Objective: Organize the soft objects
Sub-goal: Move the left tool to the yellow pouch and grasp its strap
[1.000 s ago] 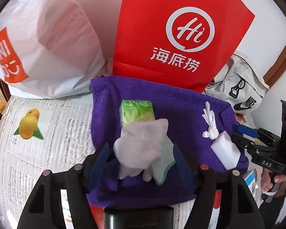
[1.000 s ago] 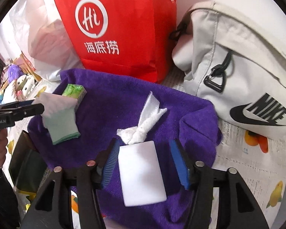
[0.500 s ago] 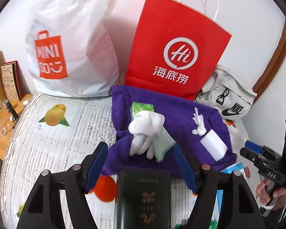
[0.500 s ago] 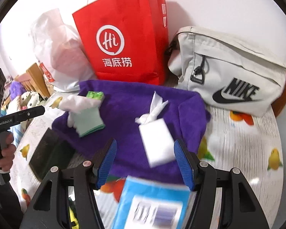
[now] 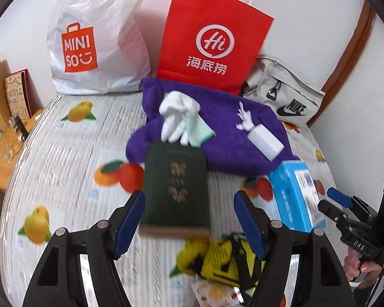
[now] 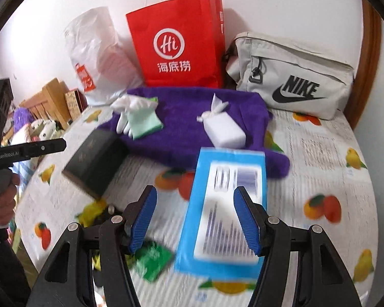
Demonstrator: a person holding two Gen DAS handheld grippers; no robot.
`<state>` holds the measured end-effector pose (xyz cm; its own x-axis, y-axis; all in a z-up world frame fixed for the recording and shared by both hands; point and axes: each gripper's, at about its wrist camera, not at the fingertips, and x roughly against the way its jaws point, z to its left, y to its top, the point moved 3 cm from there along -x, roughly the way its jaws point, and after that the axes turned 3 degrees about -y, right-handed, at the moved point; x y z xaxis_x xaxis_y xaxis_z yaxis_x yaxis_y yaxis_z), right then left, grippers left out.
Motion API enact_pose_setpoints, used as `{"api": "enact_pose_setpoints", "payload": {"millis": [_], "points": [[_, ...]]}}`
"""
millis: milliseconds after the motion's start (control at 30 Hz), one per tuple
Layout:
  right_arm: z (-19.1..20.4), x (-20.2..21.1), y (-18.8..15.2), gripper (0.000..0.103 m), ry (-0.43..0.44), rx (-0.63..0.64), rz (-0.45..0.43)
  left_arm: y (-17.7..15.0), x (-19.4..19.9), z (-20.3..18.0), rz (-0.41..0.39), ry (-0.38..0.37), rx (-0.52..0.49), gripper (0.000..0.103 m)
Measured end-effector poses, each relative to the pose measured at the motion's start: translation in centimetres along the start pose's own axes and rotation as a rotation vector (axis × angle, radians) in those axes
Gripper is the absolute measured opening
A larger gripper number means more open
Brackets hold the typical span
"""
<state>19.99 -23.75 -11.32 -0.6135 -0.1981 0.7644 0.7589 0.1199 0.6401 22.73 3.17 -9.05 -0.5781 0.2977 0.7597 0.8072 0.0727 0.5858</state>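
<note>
We treat the purple towel [image 5: 217, 138] as the landmark. It lies spread on the bed [image 5: 64, 153], in front of the red paper bag [image 5: 212, 38].

On the towel we count three soft items:
- One white glove [image 5: 178, 117], toward the towel's left part. It appears light and limp; we would pinch it across the bunched cuff, not a loose finger.
- One white sponge block [image 5: 265, 142], on the towel's right part. It should compress and spring back; we would take it across its short sides.
- One knotted white tissue [image 5: 244, 120], touching the sponge's far end. It is probably flimsy and tears easily.

At the towel's near edge we count one dark green box [image 5: 175, 189] and one blue box [image 5: 294, 194], both apparently rigid.

The left gripper [image 5: 189, 222] and the right gripper [image 6: 195, 220] both stand spread wide and hold nothing.
</note>
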Motion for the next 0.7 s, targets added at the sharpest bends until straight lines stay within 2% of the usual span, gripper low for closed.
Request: {"api": "enact_pose_setpoints", "payload": {"millis": [200, 367, 467, 533, 700], "points": [[0.6, 1.6, -3.4, 0.062, -0.044, -0.001, -0.005, -4.0, 0.2, -2.6, 0.024, 0.022, -0.076, 0.07], [0.2, 2.5, -5.7, 0.062, -0.094, -0.019, -0.013, -6.9, -0.9, -4.6, 0.073, 0.002, -0.111, 0.07], [-0.3, 3.1, -6.8, 0.062, -0.097, -0.028, -0.023, -8.0, -1.7, -5.5, 0.081, 0.036, -0.145, 0.069], [-0.5, 3.6, -7.6, 0.062, -0.113, -0.026, -0.025, -8.5, -2.1, -6.1, 0.089, 0.05, -0.166, 0.057], [-1.5, 4.3, -8.9, 0.062, -0.107, -0.043, -0.046, -9.1, -3.5, -7.5, 0.114, 0.064, -0.214, 0.045]]}}
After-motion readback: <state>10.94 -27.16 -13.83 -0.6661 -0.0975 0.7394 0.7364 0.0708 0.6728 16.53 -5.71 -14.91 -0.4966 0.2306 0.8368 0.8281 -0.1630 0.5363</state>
